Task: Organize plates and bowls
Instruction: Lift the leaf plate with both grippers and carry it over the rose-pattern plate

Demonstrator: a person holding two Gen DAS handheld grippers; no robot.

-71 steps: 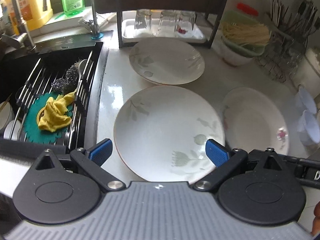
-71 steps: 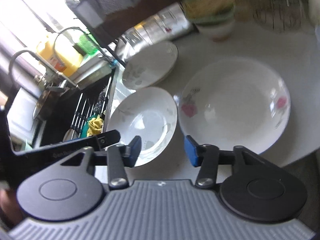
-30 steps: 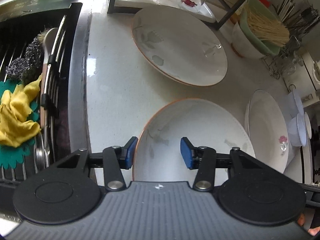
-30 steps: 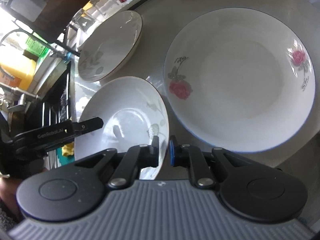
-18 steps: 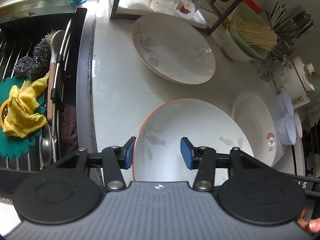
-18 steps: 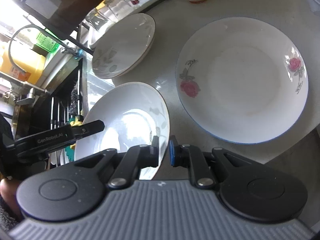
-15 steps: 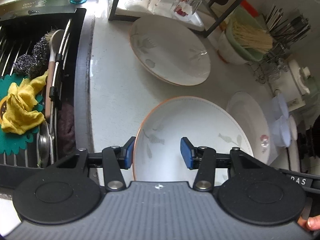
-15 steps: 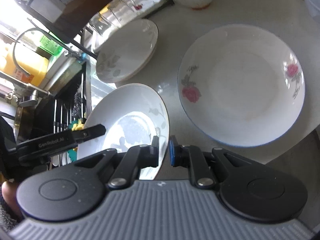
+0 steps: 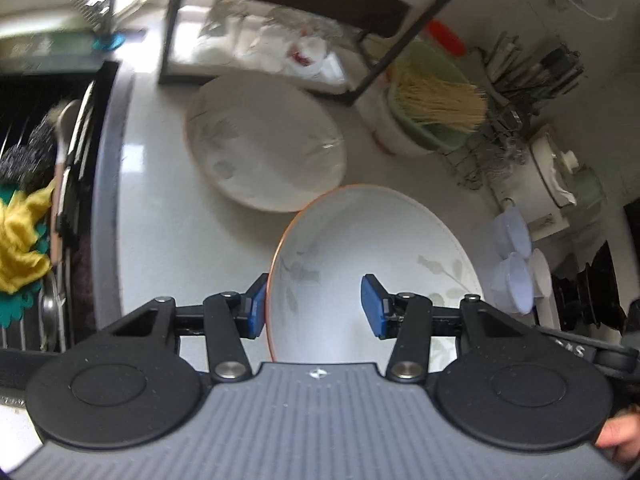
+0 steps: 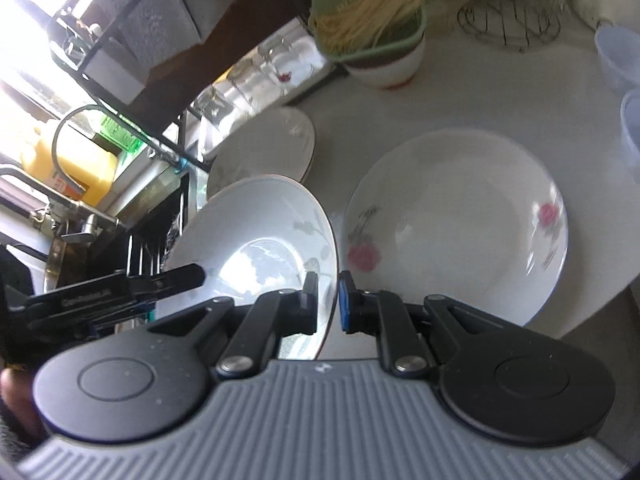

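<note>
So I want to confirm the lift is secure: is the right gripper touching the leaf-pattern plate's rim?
Touching. The right wrist view shows the right gripper closed on the leaf-pattern plate, its rim pinched between both pads.

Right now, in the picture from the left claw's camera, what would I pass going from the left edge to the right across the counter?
Yellow cloth in the sink → plate lying flat on the counter → lifted plate → pale blue plastic bowls.

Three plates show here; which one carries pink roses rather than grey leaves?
The rose plate, lying flat on the counter beside the right gripper. The held plate and far plate show grey leaf prints.
</note>
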